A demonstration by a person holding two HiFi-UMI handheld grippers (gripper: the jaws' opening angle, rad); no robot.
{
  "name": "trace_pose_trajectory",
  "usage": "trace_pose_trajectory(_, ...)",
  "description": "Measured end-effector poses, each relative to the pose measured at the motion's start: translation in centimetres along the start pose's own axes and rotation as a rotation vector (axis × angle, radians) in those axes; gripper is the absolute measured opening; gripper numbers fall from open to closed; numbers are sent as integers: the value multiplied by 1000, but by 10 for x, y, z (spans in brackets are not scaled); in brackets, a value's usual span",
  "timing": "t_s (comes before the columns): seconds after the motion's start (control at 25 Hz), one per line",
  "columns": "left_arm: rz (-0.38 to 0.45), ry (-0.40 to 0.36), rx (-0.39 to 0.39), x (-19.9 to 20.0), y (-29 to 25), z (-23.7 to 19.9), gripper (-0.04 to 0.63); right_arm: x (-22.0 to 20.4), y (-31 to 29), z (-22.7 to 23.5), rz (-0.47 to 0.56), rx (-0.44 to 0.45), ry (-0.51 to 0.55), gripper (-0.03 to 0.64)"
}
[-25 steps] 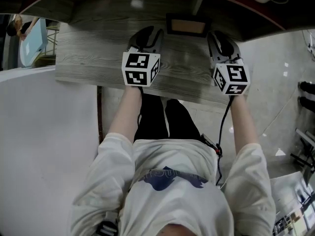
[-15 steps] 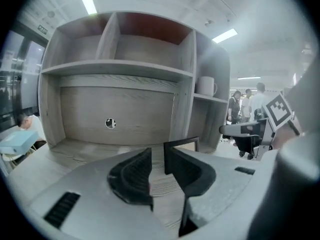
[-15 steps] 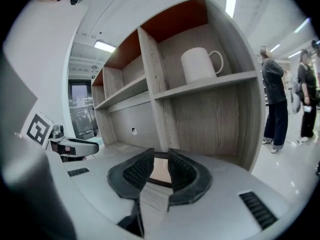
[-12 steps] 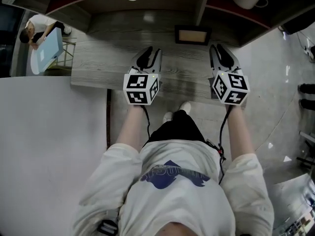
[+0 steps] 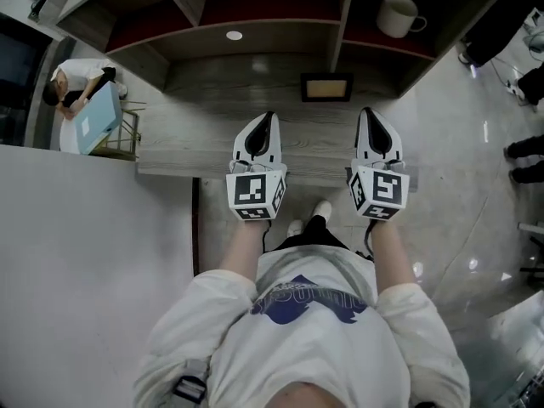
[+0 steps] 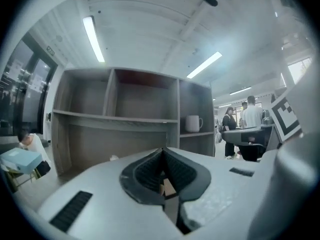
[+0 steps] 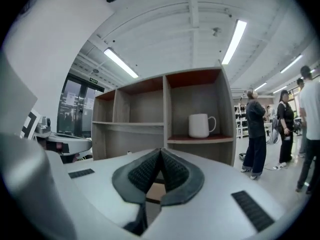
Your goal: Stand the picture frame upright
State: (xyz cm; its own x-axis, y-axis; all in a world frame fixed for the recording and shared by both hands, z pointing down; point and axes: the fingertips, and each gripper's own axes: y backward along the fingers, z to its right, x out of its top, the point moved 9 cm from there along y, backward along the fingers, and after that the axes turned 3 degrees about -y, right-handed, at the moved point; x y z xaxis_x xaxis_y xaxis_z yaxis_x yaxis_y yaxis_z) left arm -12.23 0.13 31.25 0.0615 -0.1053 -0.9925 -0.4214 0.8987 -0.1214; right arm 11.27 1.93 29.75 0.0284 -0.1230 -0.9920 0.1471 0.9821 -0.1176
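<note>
Pads (image 6: pixel 147 174) of my left gripper (image 6: pixel 163 151) meet edge to edge, having just been closing, and nothing is caught between them. My right gripper (image 7: pixel 161 150) is the same, its jaws just drawn together on nothing. Through the slit under each pair shows a sliver of tan that I take for the picture frame (image 5: pixel 326 87), far ahead. It sits at the far side of the desk (image 5: pixel 195 138), at the foot of the shelf divider (image 5: pixel 342 24), between the lines of my two grippers, a little nearer the right one and well apart from both. Its tan face with the dark border is turned toward me, so I judge it is standing or propped up, though I cannot rule out that it lies flat. If it stands, nothing is left to do; if not, the whole job remains. Both grippers hang side by side over the near edge of the desk, pointing about level at the shelf, my forearms (image 5: pixel 248 246) straight out ahead.
</note>
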Motion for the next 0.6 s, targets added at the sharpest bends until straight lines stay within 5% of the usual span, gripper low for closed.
trace_pose_trajectory(0.24,146,-48,14,33,14,7,6,28,26,-18,104,-33,66,-2)
trace_pose_trajectory(0.6,207,-68,6,50,18,8,6,35,42,-17,134,-37,91,-2)
